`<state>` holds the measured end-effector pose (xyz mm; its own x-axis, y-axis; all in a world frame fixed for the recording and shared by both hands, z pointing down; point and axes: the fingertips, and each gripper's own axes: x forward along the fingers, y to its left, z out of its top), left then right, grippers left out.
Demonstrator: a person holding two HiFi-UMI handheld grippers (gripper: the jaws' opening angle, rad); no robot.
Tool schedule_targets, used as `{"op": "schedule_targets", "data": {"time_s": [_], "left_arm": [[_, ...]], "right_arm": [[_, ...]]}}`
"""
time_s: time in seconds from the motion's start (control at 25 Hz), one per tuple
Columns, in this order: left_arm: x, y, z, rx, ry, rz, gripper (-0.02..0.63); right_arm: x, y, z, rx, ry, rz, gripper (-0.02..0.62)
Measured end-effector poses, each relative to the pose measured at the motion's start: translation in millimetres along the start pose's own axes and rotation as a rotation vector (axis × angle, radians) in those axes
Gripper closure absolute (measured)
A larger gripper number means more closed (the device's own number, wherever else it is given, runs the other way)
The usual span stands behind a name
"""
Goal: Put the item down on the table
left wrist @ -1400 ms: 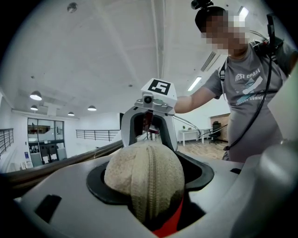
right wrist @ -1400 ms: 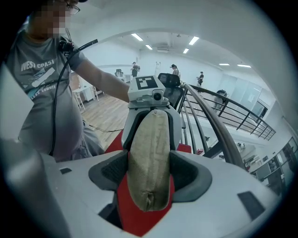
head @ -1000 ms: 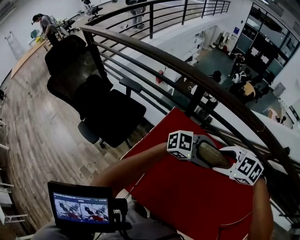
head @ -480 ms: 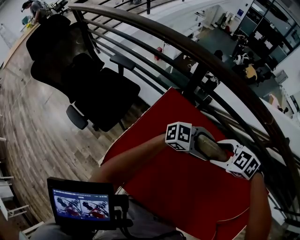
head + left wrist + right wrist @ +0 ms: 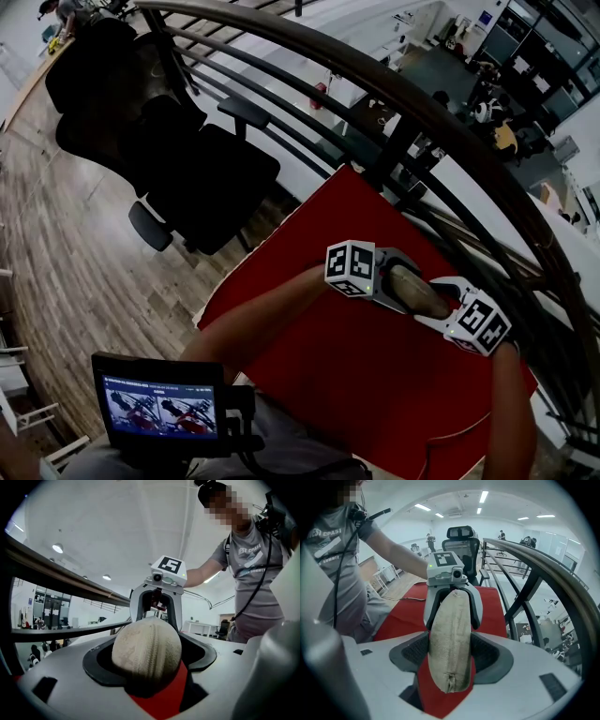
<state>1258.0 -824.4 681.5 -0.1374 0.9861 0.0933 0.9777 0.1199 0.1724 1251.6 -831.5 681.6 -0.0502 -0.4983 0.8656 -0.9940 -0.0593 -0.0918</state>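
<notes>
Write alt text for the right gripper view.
A long beige fabric pouch lies between the jaws of the right claw, over a red table. Its far end sits in the left claw, whose jaws have just been opening; a curved railing runs at right.

The item (image 5: 450, 639) is beige with a ribbed knit pattern; the counter (image 5: 375, 394) is plain red, the chair (image 5: 216, 178) black, the floor (image 5: 66, 244) brown wood-grain planks
</notes>
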Motion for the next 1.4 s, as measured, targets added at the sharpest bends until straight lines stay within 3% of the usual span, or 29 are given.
{"op": "schedule_targets", "data": {"time_s": [0.28,0.52,0.84,1.16,1.4], "left_arm": [[-18,11,-38,-0.078,0.028,0.079,0.270],[-19,14,-50,-0.107,0.011,0.103,0.270],[-16,9,-54,-0.124,0.011,0.105,0.270],[-15,-3,-48,-0.112,0.023,0.093,0.272],[-18,-9,-50,-0.096,0.051,0.082,0.272]], "right_arm": [[28,5,-53,0.004,0.139,0.012,0.317],[34,-7,-50,0.125,0.048,0.006,0.319],[38,5,-80,0.096,0.219,0.065,0.318],[46,25,-110,0.079,0.314,0.101,0.318],[62,38,-116,0.091,0.283,0.072,0.316]]}}
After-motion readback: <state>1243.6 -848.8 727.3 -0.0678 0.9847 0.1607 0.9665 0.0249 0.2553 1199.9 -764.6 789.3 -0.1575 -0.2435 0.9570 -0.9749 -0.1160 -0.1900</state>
